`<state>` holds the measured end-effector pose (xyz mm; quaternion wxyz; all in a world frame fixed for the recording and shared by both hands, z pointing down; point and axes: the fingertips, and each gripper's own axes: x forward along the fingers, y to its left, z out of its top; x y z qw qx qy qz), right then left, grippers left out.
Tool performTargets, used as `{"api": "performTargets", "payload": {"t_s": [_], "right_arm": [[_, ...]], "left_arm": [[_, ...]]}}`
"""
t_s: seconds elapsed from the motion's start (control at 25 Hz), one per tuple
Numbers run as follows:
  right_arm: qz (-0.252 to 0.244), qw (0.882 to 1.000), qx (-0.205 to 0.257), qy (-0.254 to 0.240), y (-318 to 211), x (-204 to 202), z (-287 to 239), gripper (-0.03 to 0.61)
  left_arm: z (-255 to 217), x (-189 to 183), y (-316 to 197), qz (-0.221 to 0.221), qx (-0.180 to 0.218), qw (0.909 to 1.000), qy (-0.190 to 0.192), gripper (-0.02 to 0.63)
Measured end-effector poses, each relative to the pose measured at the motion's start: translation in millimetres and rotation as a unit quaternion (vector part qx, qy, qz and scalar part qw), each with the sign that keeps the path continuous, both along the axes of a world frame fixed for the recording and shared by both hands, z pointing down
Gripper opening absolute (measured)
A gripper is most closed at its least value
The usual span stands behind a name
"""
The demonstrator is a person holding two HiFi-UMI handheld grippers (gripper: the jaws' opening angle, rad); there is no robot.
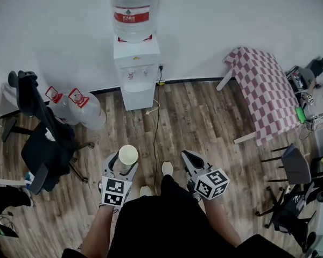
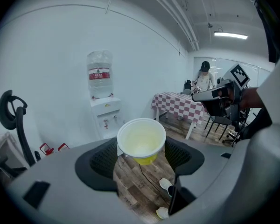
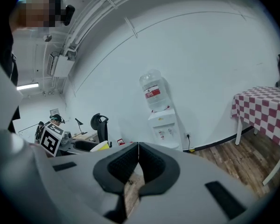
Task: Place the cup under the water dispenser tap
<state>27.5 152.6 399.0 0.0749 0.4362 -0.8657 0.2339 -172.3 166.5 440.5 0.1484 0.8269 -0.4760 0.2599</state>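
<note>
Yellow paper cup point(image 2: 141, 140) sat upright, gripped between the left gripper's point(image 2: 142, 154) wide-set jaws, above the wood floor point(image 1: 194, 117). Right gripper point(image 3: 138, 152) was clenched tight, nothing in it. Water dispenser point(image 1: 136, 69) stood well apart ahead, against the wall point(image 1: 231, 15); checked table point(image 1: 264, 90) to its right.

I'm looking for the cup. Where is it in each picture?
Head view: the cup is low down, left of the middle, seen from above.
Left gripper view: the cup is in the middle, gripped between the jaws.
Right gripper view: the cup is only a small white and yellow sliver, left of the middle.
Shared landmark: the water dispenser with its big bottle on top shows in all three views.
</note>
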Motion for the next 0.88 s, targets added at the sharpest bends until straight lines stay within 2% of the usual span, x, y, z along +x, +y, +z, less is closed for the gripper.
{"api": "performTargets", "payload": {"t_s": [0.4,0.64,0.88], "right_arm": [[-0.016,1.0,0.01,-0.022,-90,48,-3,0.021],[-0.034,0.999,0.015,-0.034,-134,81,-3,0.021],[-0.064,0.997,0.002,-0.035,-164,99,14,0.021]], "left_arm": [[-24,57,-92,-0.004,0.025,0.9995,-0.017,0.327],[-24,102,-126,-0.016,0.016,0.9997,-0.011,0.327],[-21,122,-153,-0.04,0.013,0.9989,-0.019,0.327]]}}
